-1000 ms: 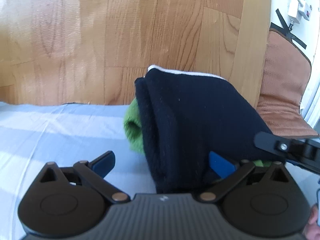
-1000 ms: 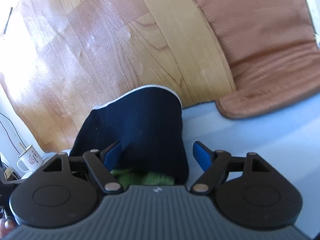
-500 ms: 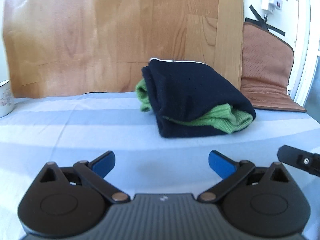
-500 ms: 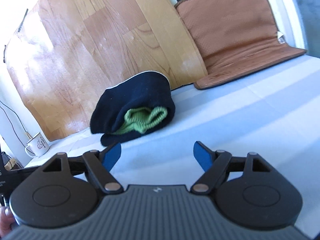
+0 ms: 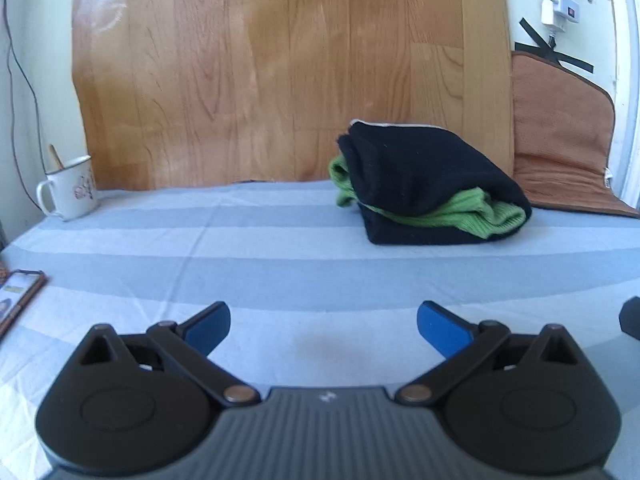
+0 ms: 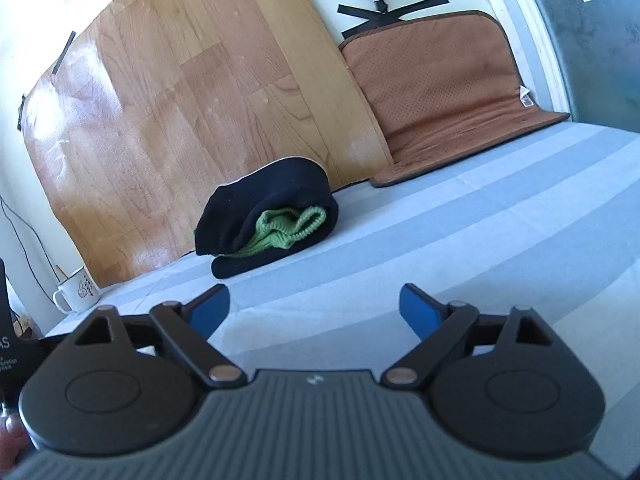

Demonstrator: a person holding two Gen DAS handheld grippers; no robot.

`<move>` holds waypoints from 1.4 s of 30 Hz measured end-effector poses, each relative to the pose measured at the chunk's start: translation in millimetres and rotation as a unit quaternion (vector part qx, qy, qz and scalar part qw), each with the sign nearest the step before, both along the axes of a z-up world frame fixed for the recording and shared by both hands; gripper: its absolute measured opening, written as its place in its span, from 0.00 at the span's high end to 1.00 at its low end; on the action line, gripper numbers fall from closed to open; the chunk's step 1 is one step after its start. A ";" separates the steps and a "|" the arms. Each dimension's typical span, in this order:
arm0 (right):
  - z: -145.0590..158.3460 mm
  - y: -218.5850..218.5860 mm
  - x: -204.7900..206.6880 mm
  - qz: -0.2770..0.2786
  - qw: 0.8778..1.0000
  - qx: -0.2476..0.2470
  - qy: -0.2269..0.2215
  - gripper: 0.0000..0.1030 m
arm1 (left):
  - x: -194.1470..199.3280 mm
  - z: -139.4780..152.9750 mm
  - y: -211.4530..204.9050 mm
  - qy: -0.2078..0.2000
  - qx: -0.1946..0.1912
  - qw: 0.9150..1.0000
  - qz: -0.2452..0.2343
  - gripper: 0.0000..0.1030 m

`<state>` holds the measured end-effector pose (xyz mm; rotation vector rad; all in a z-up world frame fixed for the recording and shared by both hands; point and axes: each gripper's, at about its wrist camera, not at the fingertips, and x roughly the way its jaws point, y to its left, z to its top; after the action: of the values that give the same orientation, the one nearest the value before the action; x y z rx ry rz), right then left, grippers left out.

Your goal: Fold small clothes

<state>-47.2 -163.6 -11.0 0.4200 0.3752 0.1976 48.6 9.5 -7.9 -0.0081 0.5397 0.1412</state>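
Evidently, I had both my left gripper (image 5: 323,323) and right gripper (image 6: 314,305) wide open and empty, the right's jaws just having widened, well short of the folded clothes (image 5: 428,192) on the striped sheet (image 5: 240,248).

Your left wrist camera looks low across the striped sheet (image 5: 280,256), squarely at the wood-grain board (image 5: 280,72). Your right wrist camera faces the board from further right (tilted), well back. Both share the folded clothes (image 5: 424,188) (image 6: 268,216) and the mug (image 5: 70,188) (image 6: 78,290).
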 end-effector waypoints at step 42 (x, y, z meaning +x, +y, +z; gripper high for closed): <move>-1.5 9.6 4.2 0.011 0.999 -0.024 0.021 0.00 | -9.1 3.3 -9.9 -0.008 0.080 0.997 0.014 0.00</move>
<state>-43.0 -154.0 -12.5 0.3739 0.4252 0.2017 39.4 -0.4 -4.6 0.1384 0.5103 0.2113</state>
